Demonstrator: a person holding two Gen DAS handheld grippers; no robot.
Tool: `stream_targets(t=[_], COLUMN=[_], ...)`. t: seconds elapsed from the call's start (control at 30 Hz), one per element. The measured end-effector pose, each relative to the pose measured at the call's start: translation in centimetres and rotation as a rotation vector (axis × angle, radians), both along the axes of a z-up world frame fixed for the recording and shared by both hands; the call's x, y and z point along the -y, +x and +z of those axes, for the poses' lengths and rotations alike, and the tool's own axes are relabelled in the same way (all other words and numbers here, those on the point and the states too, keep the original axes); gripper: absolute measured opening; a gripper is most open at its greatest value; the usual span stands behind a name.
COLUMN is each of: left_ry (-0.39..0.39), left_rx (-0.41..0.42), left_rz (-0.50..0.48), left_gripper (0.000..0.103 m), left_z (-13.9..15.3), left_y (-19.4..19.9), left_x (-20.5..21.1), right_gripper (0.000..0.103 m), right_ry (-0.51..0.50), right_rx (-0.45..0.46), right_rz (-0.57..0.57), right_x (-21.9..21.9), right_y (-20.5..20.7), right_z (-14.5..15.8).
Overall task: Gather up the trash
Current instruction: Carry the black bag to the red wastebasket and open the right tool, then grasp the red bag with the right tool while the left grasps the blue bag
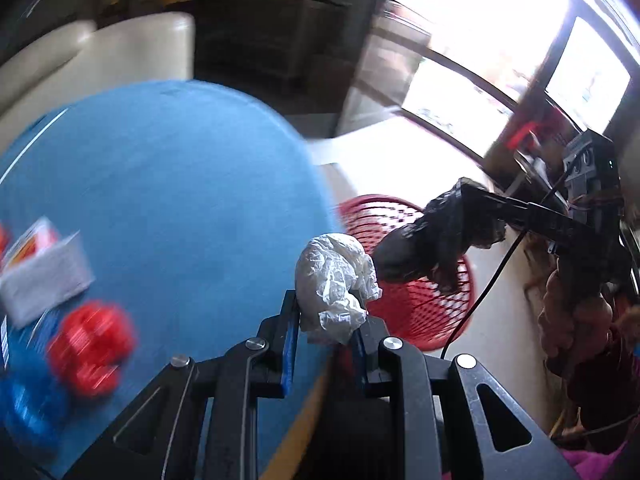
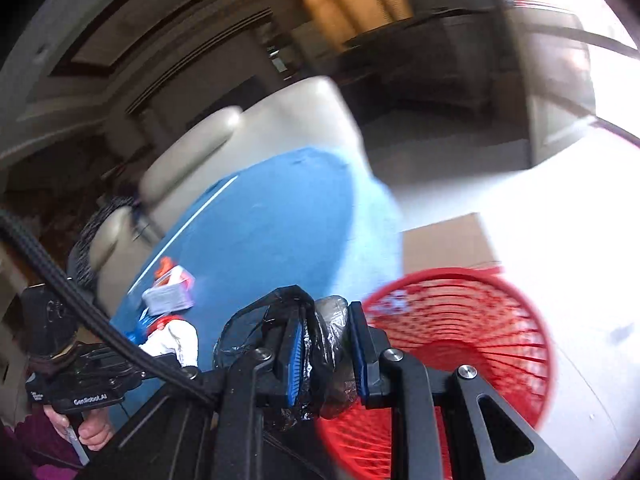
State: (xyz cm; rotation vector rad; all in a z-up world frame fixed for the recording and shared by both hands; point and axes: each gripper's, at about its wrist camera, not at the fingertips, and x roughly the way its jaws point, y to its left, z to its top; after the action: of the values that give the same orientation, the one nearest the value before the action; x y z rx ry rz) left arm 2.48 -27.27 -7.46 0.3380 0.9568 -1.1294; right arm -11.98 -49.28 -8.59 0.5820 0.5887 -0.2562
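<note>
Left claw: closed on a crumpled white plastic wad, which bulges up above the blue pads. It sits over the near right edge of the blue counter.

Right claw: closed on a crumpled black plastic bag; loose folds of the bag spill out to the left of the pads. In the left wrist view the same bag hangs from the claw tips directly over the red mesh basket.

Basket: stands on the pale floor just beside the counter's right edge, mouth open toward both claws. In the right wrist view its rim lies immediately right of and below the claw.

Counter, near left corner: a red lumpy object beside a blue blurred item; type of either cannot be told. Just behind them, a white flat pad lies against a small red-and-white box.

Beyond the counter's far edge: a cream sofa, then dark furniture. Bright windows at far right.

A hand grips the left claw's handle.
</note>
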Motion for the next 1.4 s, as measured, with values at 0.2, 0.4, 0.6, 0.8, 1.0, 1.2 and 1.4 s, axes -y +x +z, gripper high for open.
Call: stream_targets(t=[0.2,0.4,0.6,0.8,1.0,1.2,1.4], left_ry=[0.017,0.018,0.004,0.003,-0.003,0.005,-0.063], left_rx=[-0.024,-0.007,0.004,0.019,0.069,0.070,-0.022], left_rz=[-0.107,-0.078,0.026,0.213,0.482,0.686,0.716], left_gripper=[0.033,0.064,0.064,0.064,0.069,0.069,0.069], left_z=[-1.1,-0.8,0.5,1.5,2.8,2.1,0.5], left_y=[-1.3,-1.1,0.8,3.1,6.0,9.5,11.6], left_x=[6.3,5.9,1.7,-6.2,-16.4,-23.0,-24.7], right_gripper=[0.025,0.064,0.080,0.080,0.080,0.080,0.079], right_ry=[0.023,0.121,0.102,0.103,0.096,0.121,0.144], right_rx=[-0.044,-0.069,-0.012,0.004,0.002,-0.053,-0.128], right_rz=[-0.076,-0.119,-0.143,-0.025,0.170,0.348,0.446], right_x=[2.6,4.3,3.9,0.9,-4.6,-10.5,-15.2], right_y=[-3.3,-4.9,-4.5,0.5,6.8,13.2,19.2], right_z=[-0.6,-2.1,-1.0,-0.9,-0.6,-1.6,-2.8])
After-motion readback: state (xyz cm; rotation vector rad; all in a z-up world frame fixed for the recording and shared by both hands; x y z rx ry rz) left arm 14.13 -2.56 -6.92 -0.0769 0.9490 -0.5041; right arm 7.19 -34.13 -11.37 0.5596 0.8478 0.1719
